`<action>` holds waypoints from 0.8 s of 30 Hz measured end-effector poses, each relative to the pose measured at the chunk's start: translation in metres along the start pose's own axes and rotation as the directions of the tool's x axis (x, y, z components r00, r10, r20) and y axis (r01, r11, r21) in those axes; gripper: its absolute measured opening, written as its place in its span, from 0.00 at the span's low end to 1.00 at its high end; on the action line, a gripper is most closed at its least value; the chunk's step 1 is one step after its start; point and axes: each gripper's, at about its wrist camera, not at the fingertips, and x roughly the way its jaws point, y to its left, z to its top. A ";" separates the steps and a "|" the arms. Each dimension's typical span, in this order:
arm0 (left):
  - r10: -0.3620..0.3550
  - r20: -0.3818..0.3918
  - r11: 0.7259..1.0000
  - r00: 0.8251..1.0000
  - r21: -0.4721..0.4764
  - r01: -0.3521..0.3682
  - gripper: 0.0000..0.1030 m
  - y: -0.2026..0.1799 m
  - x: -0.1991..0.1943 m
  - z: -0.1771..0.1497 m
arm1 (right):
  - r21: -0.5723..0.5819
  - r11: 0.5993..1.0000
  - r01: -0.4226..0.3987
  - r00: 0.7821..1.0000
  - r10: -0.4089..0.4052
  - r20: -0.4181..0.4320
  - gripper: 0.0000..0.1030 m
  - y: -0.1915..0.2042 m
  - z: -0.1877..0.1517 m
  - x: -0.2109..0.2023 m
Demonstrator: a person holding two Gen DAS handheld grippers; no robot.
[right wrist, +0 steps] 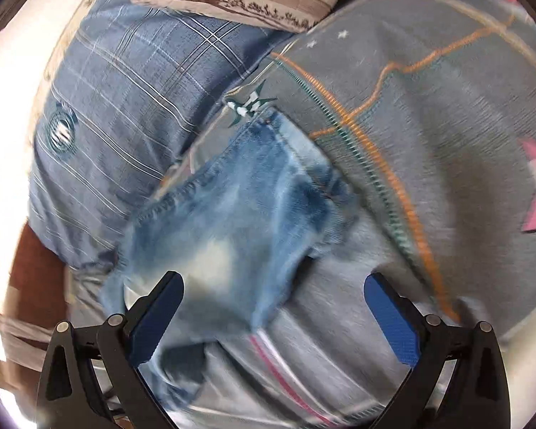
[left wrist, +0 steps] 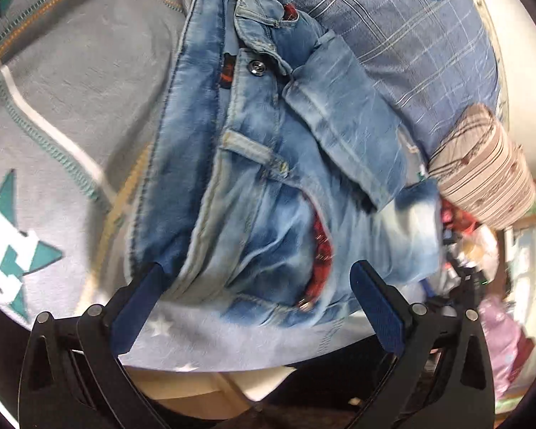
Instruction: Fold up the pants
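Jeans (left wrist: pixel 268 164) run lengthwise straight ahead of my left gripper (left wrist: pixel 257 286), waistband end nearest; right gripper (right wrist: pixel 273 298) over hem; both spread wide, gripping nothing.

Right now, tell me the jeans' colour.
Light blue, bleach-washed denim jeans, with red lining at the pocket; clearest in the left wrist view.

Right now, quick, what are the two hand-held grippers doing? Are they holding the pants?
Left hand-held gripper: open, jaws wide around the jeans, not pinching them.
Right hand-held gripper: open, holding nothing, over the jeans' leg.
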 end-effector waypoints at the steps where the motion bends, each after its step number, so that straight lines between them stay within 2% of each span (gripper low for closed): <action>1: -0.019 -0.002 0.999 1.000 -0.030 0.019 1.00 0.001 0.002 0.001 | 0.016 0.999 -0.033 0.999 0.033 -0.001 0.93 -0.002 0.002 0.006; 4: -0.048 0.002 0.995 0.999 -0.088 0.048 1.00 0.005 0.010 -0.001 | 0.034 0.997 -0.073 0.997 0.073 0.020 0.82 -0.001 0.008 0.016; 6: -0.086 -0.013 0.991 0.996 -0.105 0.084 1.00 0.007 0.006 -0.005 | 0.041 0.996 -0.074 0.997 0.073 0.025 0.55 0.000 0.012 0.020; 7: -0.123 -0.019 0.986 0.992 -0.114 0.120 1.00 0.007 0.001 -0.008 | 0.045 0.997 -0.067 0.998 0.067 0.011 0.52 0.000 0.015 0.023; 8: -0.146 -0.011 0.983 0.989 -0.117 0.144 1.00 0.007 -0.006 -0.012 | 0.050 0.997 -0.061 0.998 0.060 0.006 0.52 -0.002 0.015 0.024; 10: -0.149 0.010 0.979 0.989 -0.137 0.149 1.00 0.012 -0.018 -0.019 | 0.059 0.995 -0.077 0.997 0.077 0.002 0.52 -0.005 0.017 0.024; 11: -0.154 -0.006 0.973 0.988 -0.177 0.151 1.00 0.017 -0.020 -0.026 | 0.060 0.995 -0.078 0.997 0.078 0.003 0.52 -0.007 0.017 0.023; 13: -0.227 -0.063 0.948 0.972 -0.242 0.206 1.00 0.021 -0.014 -0.038 | 0.059 0.995 -0.079 0.997 0.079 0.005 0.52 -0.008 0.019 0.023; 14: -0.235 -0.087 0.944 0.968 -0.259 0.206 1.00 0.021 -0.009 -0.043 | 0.060 0.995 -0.080 0.997 0.079 0.006 0.52 -0.008 0.018 0.022; 16: -0.215 -0.095 0.950 0.972 -0.249 0.186 1.00 0.019 -0.001 -0.042 | 0.055 0.995 -0.083 0.997 0.083 0.006 0.54 -0.008 0.018 0.023; 18: -0.177 -0.050 0.955 0.983 -0.250 0.159 1.00 0.022 0.003 -0.029 | 0.045 0.996 -0.081 0.997 0.080 0.011 0.54 -0.009 0.018 0.022; 22: -0.168 -0.006 0.956 0.986 -0.245 0.161 1.00 0.019 0.004 -0.013 | 0.064 0.994 -0.092 0.996 0.091 0.020 0.54 -0.011 0.019 0.020; 23: -0.159 0.000 0.960 0.987 -0.234 0.155 0.97 0.017 0.005 -0.012 | 0.069 0.993 -0.095 0.995 0.093 0.025 0.53 -0.013 0.019 0.020; 24: -0.148 0.008 0.966 0.989 -0.212 0.146 0.90 0.012 0.004 -0.009 | 0.074 0.992 -0.101 0.995 0.099 0.031 0.51 -0.014 0.019 0.021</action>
